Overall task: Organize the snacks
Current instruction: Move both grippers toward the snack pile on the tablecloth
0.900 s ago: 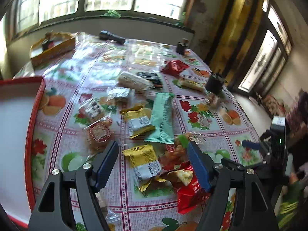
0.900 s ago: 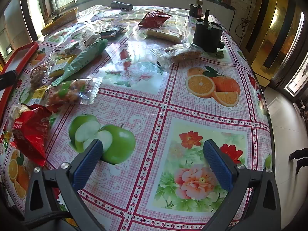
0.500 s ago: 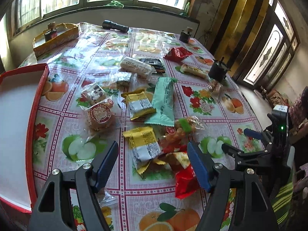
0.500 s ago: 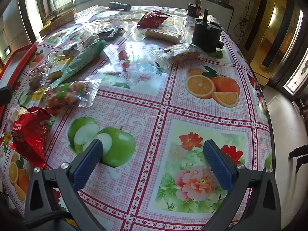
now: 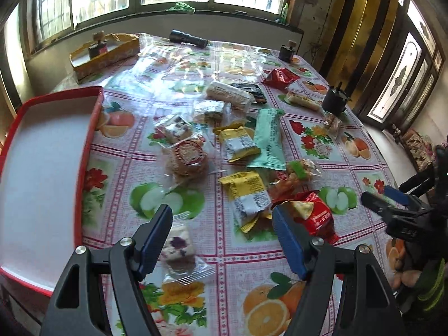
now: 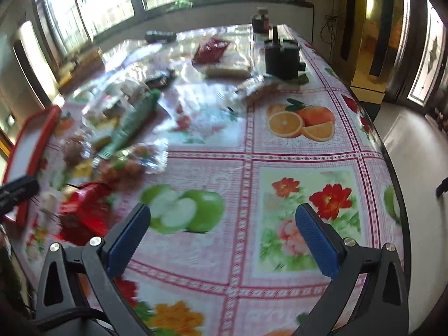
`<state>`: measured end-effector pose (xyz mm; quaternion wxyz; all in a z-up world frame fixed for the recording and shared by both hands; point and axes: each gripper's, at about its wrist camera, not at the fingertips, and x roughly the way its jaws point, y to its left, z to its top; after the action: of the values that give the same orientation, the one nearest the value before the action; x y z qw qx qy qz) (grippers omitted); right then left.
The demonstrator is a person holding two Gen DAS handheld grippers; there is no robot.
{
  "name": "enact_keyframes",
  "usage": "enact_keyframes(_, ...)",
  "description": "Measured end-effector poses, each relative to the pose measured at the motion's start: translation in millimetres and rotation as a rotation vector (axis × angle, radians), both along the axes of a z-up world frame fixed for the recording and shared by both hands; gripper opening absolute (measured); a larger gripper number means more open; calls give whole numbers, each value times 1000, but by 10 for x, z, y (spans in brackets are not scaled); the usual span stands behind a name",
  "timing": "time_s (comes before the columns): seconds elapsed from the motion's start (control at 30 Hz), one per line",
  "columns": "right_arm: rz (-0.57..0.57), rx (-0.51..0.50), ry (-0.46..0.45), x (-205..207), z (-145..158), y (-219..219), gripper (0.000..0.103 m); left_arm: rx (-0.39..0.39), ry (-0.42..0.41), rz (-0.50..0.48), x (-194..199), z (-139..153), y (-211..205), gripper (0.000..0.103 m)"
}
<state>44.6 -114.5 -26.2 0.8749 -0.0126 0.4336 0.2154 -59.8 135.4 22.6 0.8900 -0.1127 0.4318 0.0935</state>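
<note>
Several wrapped snacks lie on the fruit-print tablecloth: two yellow packets (image 5: pixel 246 193), a mint-green bar (image 5: pixel 268 137), a round biscuit pack (image 5: pixel 187 158), a red bag (image 5: pixel 316 215) and a clear-wrapped cake (image 5: pixel 177 247). A red-rimmed white tray (image 5: pixel 86 151) sits at the left. My left gripper (image 5: pixel 222 238) is open and empty above the near snacks, the cake by its left finger. My right gripper (image 6: pixel 224 238) is open and empty over bare tablecloth; it also shows in the left wrist view (image 5: pixel 392 204). The red bag (image 6: pixel 84 212) lies left of it.
A black cup-like object (image 6: pixel 281 58) and a small dark jar (image 6: pixel 260 22) stand at the far right edge. A black flashlight (image 5: pixel 189 38) and a yellow box (image 5: pixel 105 51) lie at the far side by the windows. The table edge (image 6: pixel 392 168) drops off at the right.
My left gripper has pulled back toward the near edge, bringing the clear-wrapped cake and more of the tray into view. The right wrist view has shifted and blurred; both grippers stay open.
</note>
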Motion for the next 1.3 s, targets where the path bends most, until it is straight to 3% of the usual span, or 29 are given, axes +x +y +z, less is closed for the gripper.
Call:
enact_keyframes(0.1,-18,13,-72,-178,187,84,103,4,-17,11,-74,68,29,74)
enact_keyframes(0.2,38,20,-118,-337,364,247,103,-2,-34,15,-130,105,50,74)
enact_keyframes(0.37,6,-101,-247,-552,630,498,103,-1,-40,32,-186,120,63,74)
enact_keyframes(0.73,-7,-229,-254,-648,577,748,103,3,-18,37,-256,31,29,74)
enact_keyframes(1.3,40,-227,-232,-674,491,869,103,42,1,69,-252,-8,77,74)
